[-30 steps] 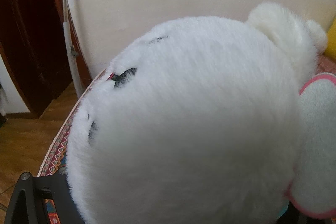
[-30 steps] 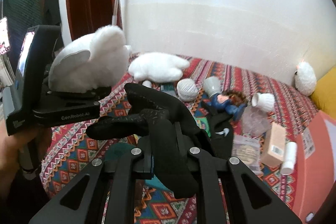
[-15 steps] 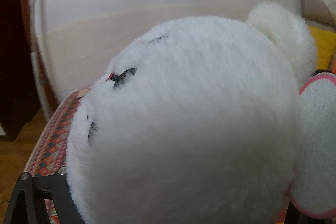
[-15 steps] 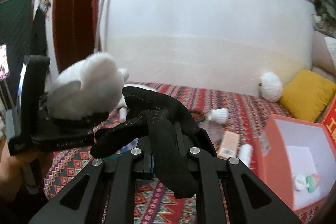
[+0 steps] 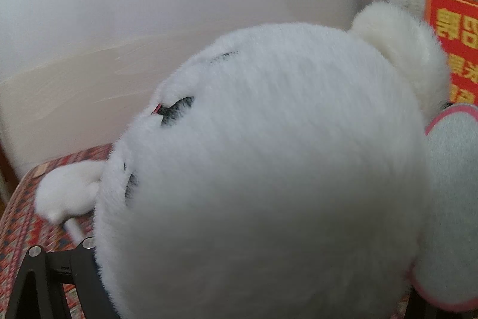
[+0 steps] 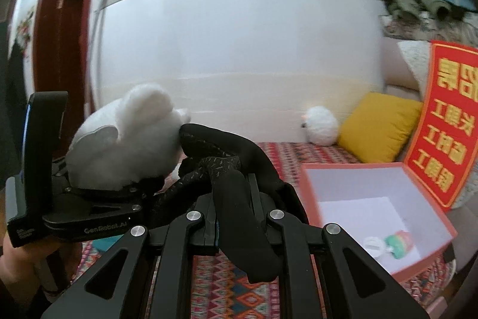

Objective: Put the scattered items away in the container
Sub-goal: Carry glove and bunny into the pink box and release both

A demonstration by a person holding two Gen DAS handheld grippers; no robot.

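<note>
- The left claw [image 6: 98, 187] is clamped on a white plush toy [image 5: 263, 169]; in the left wrist view the toy fills nearly the whole picture, so little room ahead shows past it.
- The toy is round and fluffy, with dark stitched marks on its face, a small rounded ear [image 5: 397, 50] at the upper right and a flat grey part edged in pink [image 5: 451, 199] at the right.
- The right claw [image 6: 230, 199] is closed on a black glove [image 6: 233, 166], whose limp fingers drape over the claw arms towards the camera.
- In the right wrist view the plush toy touches the glove's far end, the two claws close side by side above a red patterned rug [image 6: 227, 286].
- A red box [image 6: 418, 259] with a white inside stands open to the right, its lid [image 6: 445, 121] raised upright behind it; the opening faces up and is mostly free.
- A small green and red item [image 6: 398, 241] and a white round piece [image 6: 373, 245] lie in the box's near right corner.
- Beyond the box sit a yellow cushion [image 6: 379, 127] and a second white fluffy toy [image 6: 321, 124] against the pale wall.
- Another white plush [image 5: 68, 190] lies on the rug at lower left in the left wrist view.
- A hand [image 6: 18, 262] holds the left claw's handle.
</note>
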